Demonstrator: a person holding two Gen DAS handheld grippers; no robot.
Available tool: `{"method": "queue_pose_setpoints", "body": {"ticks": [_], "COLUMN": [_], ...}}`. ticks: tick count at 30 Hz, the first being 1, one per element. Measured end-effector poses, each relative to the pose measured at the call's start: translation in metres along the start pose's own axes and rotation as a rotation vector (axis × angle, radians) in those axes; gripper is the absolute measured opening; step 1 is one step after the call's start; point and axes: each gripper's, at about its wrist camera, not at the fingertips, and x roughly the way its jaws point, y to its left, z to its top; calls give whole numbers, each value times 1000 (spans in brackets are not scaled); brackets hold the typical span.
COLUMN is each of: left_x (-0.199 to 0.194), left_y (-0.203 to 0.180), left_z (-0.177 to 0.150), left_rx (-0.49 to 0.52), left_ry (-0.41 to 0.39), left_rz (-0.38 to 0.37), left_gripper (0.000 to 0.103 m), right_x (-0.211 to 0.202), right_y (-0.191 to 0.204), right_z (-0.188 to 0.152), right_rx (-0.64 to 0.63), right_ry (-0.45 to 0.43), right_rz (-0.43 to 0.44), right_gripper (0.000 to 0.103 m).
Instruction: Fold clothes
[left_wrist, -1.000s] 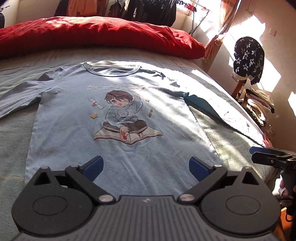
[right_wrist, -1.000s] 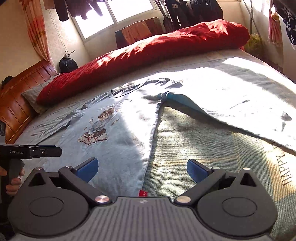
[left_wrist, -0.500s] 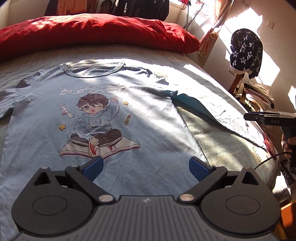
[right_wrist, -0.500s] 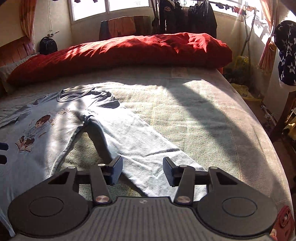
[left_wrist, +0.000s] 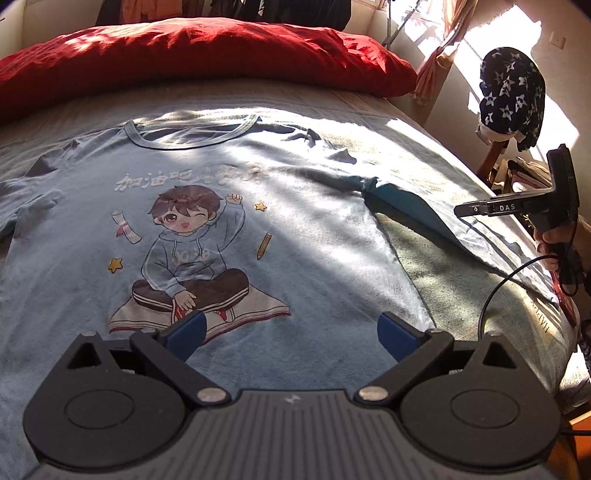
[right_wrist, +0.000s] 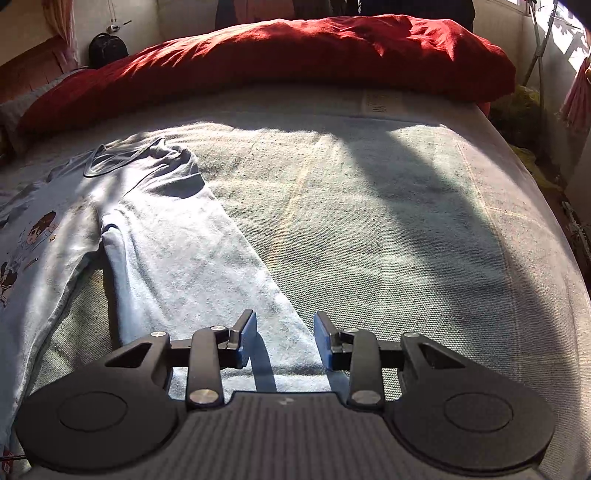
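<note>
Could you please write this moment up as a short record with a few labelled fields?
garment: light blue long-sleeved cotton shirt with cartoon print, spread face up
surface: grey-green woven bed cover
behind: red duvet across the bed's far end
left gripper: open, above the shirt's lower front
right gripper: open, fingers either side of the outstretched sleeve
folds made: none visible

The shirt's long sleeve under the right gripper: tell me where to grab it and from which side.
Grip the sleeve at its cuff end, coming down from above with the right gripper. It lies flat, and the open fingers already straddle most of its width there.
</note>
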Motion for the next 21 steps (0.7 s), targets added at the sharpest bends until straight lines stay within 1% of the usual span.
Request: {"method": "queue_pose_setpoints", "body": {"ticks": [3,5,6,10,21], "left_x": [5,8,10,12,9], "left_y": [1,1,1,1,4], "left_z": [0,-1,-1,-2,-1], "left_rx": [1,3,3,7,-2], "left_ry": [9,15,18,26,16], "left_rz": [4,9,11,11,19], "left_gripper": [99,99,99,99,99], "right_x": [5,5,4,2,4], "right_y": [7,14,17,32,25], "right_z": [0,1,2,4,20], "right_rx": [-52,-89,-107,-180,-167], "right_ry": [18,24,26,34,17], "right_rz": [-17,-30,-36,-60,-114], "right_gripper": [38,19,2,2,2]}}
